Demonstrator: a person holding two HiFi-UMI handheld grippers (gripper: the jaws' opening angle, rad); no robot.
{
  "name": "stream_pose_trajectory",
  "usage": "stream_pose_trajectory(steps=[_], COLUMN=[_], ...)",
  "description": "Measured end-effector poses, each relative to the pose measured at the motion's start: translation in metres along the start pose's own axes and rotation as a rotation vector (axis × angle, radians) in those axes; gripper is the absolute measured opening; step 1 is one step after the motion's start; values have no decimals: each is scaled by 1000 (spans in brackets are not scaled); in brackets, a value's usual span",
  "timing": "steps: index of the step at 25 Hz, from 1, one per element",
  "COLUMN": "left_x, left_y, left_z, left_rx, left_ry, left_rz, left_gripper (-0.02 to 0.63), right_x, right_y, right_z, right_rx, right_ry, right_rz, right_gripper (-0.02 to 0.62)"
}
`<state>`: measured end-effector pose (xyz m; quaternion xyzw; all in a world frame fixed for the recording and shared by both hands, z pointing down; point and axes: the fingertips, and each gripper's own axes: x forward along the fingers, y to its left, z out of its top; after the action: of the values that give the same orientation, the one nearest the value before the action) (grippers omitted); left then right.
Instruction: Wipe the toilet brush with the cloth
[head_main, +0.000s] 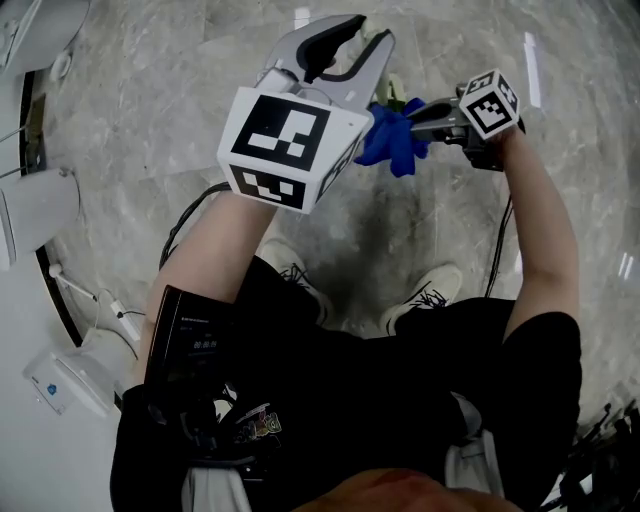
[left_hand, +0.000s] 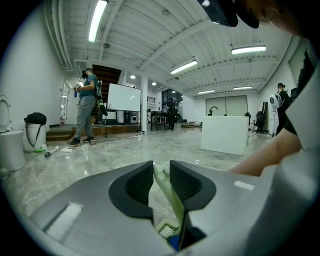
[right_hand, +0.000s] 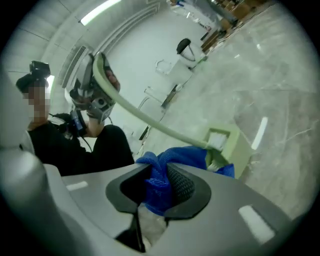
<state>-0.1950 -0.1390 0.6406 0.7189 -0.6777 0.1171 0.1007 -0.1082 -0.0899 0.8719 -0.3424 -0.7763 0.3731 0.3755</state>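
Note:
In the left gripper view my left gripper (left_hand: 161, 176) is shut on the pale green handle of the toilet brush (left_hand: 167, 191); its white bristles show low down between the jaws. Seen from the head view, the left gripper (head_main: 368, 36) is held out over the floor with the brush (head_main: 394, 93) head hanging to its right. The blue cloth (head_main: 394, 141) is bunched against the brush head. My right gripper (head_main: 418, 119) holds the cloth. In the right gripper view the right gripper (right_hand: 160, 186) is shut on the cloth (right_hand: 159, 180), which lies against the brush head (right_hand: 226, 146).
White toilets (head_main: 38, 208) line the left wall, and cables (head_main: 188, 218) trail on the marble floor near my shoes (head_main: 428, 296). In the left gripper view a person (left_hand: 87, 107) stands far left, by a bin (left_hand: 34, 132), with a white counter (left_hand: 225, 134) at the right.

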Motion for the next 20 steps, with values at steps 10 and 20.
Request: stream_pose_trajectory(steps=[10,20], left_x=[1,-3], left_y=[-2,1], left_z=[4,1], left_rx=[1,0], left_ry=[-7,7], left_rz=[-11,-16], left_gripper=[115,115], right_x=[-2,-78], right_y=[22,-108], right_z=[-50,21], right_rx=[66,74], right_ry=[212,-306], right_rz=[99,-630], right_gripper=[89,94])
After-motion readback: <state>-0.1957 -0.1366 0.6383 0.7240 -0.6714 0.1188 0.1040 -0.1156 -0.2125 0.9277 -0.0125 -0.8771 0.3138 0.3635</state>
